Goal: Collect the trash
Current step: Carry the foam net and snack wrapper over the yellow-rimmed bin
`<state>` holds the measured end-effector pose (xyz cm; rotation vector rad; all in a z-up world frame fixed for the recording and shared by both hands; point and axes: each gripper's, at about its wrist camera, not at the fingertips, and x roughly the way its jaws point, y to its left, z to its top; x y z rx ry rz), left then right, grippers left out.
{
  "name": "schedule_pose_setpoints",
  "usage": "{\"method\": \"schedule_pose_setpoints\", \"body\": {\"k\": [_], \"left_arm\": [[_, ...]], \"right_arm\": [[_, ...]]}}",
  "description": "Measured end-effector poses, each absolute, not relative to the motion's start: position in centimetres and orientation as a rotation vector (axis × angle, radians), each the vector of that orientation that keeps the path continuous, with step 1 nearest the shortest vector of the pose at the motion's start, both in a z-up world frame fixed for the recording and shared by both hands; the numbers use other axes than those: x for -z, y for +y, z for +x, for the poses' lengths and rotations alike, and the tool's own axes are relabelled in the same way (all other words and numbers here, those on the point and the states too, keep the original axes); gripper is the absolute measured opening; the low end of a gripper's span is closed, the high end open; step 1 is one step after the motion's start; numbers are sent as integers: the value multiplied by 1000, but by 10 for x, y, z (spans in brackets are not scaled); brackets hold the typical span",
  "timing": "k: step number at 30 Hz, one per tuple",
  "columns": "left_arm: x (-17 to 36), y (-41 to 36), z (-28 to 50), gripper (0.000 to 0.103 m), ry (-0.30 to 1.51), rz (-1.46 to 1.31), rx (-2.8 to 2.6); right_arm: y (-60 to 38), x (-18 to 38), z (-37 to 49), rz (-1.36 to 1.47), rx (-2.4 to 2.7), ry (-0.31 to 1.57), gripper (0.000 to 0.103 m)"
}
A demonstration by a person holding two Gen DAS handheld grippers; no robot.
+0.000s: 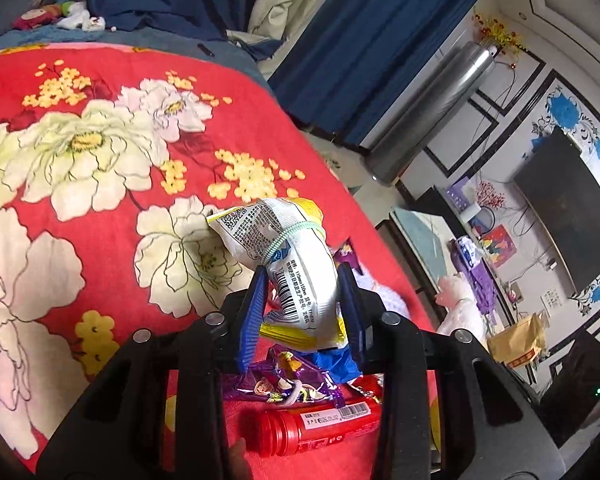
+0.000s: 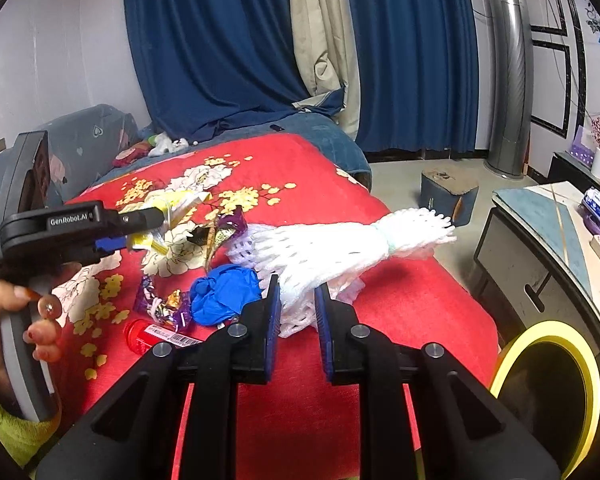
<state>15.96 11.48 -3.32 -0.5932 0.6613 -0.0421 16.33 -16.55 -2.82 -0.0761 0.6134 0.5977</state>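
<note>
Between the blue pads of the left hand-held gripper (image 1: 302,300) sits a white-and-yellow snack bag (image 1: 284,256), pinched and lifted clear of the red bed cover (image 1: 100,140). Below it lie a purple wrapper (image 1: 284,384), a blue glove (image 2: 224,294) and a red bottle (image 1: 320,424). Right hand-held gripper (image 2: 298,308) pinches white foam netting (image 2: 340,248) just beside the glove. A yellow-rimmed bin (image 2: 548,392) stands beside the bed.

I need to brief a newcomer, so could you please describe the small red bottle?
On the red floral blanket, find the trash pile near its front edge. The small red bottle lies on its side nearest the viewer, beside the blue glove; it alone is rigid plastic with a barcode label.
</note>
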Motion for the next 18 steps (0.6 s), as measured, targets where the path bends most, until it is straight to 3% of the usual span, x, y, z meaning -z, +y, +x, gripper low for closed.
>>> {"method": "schedule_pose_setpoints", "body": {"k": [18], "left_arm": [[-7, 60, 144, 28, 577, -452, 165]], "right_arm": [[-203, 5, 135, -111, -573, 551, 16]]}}
